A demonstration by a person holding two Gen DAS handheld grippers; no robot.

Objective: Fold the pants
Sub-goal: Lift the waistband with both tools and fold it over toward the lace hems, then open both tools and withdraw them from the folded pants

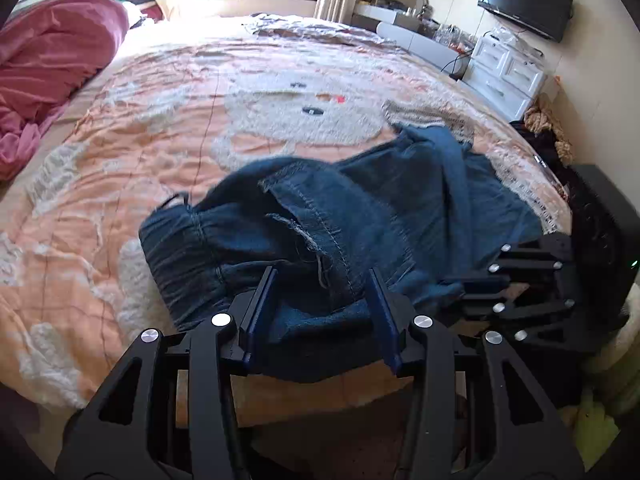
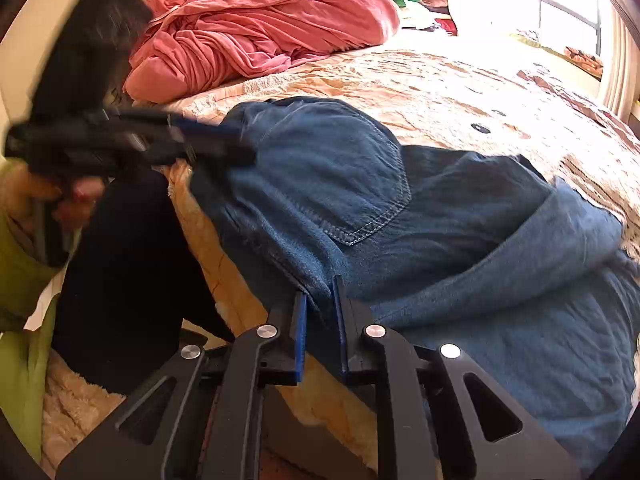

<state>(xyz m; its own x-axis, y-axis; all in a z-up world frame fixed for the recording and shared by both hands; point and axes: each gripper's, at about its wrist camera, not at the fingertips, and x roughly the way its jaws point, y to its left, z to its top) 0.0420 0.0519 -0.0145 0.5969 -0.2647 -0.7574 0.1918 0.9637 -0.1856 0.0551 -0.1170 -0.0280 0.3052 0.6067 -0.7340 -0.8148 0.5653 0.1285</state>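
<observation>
Blue denim pants (image 1: 340, 224) lie bunched on the near edge of the bed, also filling the right wrist view (image 2: 400, 216). My left gripper (image 1: 322, 280) has its jaws apart around a fold of the denim near the waistband, not clamped. It also shows blurred in the right wrist view (image 2: 236, 148), touching the pants' left end. My right gripper (image 2: 320, 292) is nearly closed, pinching the pants' edge at the bed's side. It shows in the left wrist view (image 1: 452, 284) at the pants' right end.
The bed has a peach quilt (image 1: 160, 128) with a white cartoon cat. A pink duvet (image 1: 48, 60) is heaped at the far left. White drawers (image 1: 504, 68) and a wall TV (image 1: 528, 0) stand at right. My dark-trousered leg (image 2: 128, 260) is beside the bed.
</observation>
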